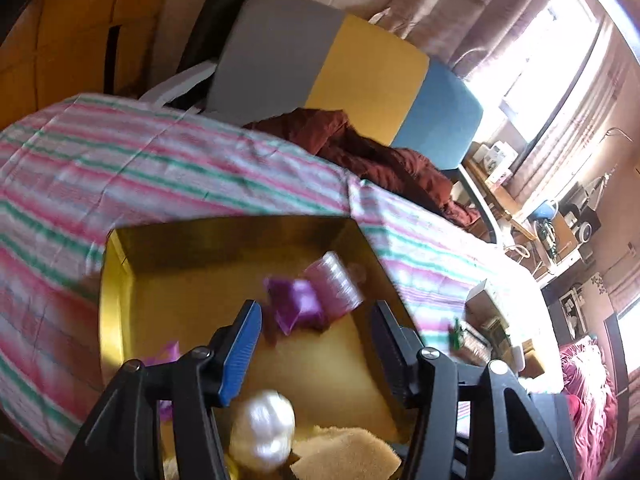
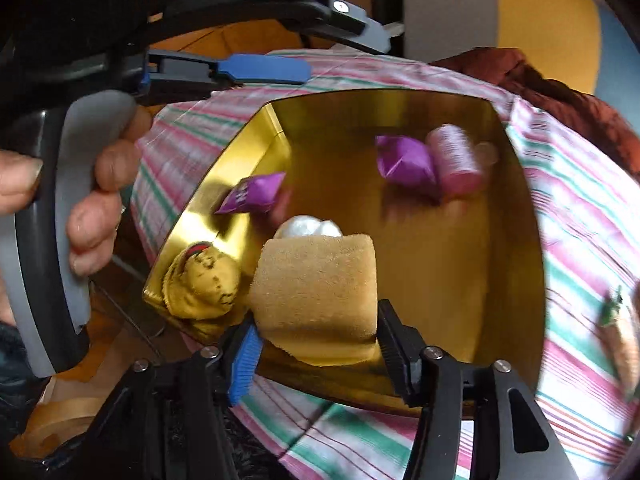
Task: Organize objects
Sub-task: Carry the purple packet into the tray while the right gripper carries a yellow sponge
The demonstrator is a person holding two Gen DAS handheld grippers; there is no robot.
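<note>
Sponge over the box, that was where you stood: the tan rectangular foam sponge [image 2: 316, 284] sat between the fingers of your right gripper [image 2: 318, 320], low over the near end of the shiny gold square box [image 2: 380, 112]. Both pads lay right at its sides, but I could not tell whether they pressed it or had let go; the foam showed no squeeze.

Your left gripper [image 1: 316, 312] hung released, jaws standing apart and holding nothing, above the same box. A glossy white rounded bundle [image 1: 264, 428] showed blurred between its finger bases, beside the sponge.

The box rested on the pink, green and white striped cloth [image 1: 120, 168] and was already filling up. A purple foil packet [image 1: 298, 308] touched a pink ribbed plastic cylinder [image 1: 334, 284] at the far end. A second purple packet [image 2: 252, 194] lay against the left wall, and a crumpled yellow sock [image 2: 204, 284] filled the near left corner.

To my eye the step was the drop. You did best to bring the sponge down over the bare floor beside the sock, clear of the near rim. Then you needed to open wide enough that the foam did not cling to a pad, and lift straight out. Your left hand [image 2: 100, 200] had to stay out of the lane; the two tools were close.
</note>
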